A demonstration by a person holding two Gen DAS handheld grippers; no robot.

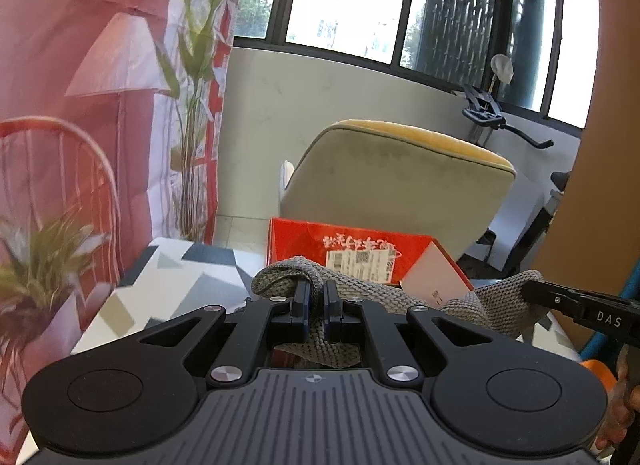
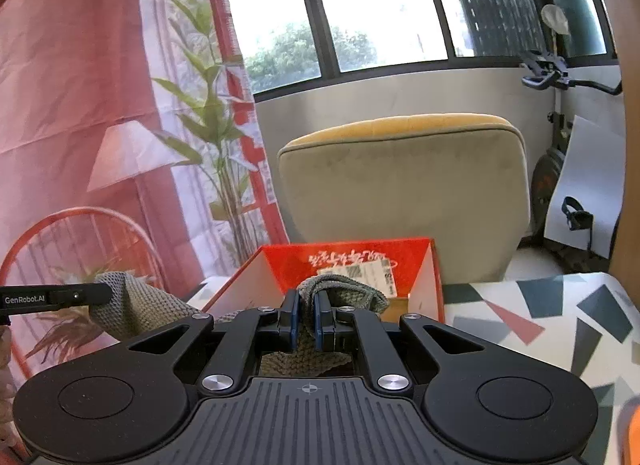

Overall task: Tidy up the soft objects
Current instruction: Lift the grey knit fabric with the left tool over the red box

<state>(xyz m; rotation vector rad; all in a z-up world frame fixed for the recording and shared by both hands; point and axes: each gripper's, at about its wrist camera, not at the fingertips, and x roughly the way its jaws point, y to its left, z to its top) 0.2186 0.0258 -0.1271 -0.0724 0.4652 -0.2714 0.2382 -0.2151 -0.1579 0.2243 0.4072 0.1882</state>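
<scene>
- I get strong daylight through the windows (image 2: 376, 5), blown out to white.
- Fisheye bends my edges; the curtain (image 1: 60, 65) looks soft.
- The armchair (image 2: 404, 193) back sits shaded.

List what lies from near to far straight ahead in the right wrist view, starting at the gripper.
right gripper shut on the grey knitted cloth → red cardboard box → beige and yellow armchair → white low wall → window.
</scene>
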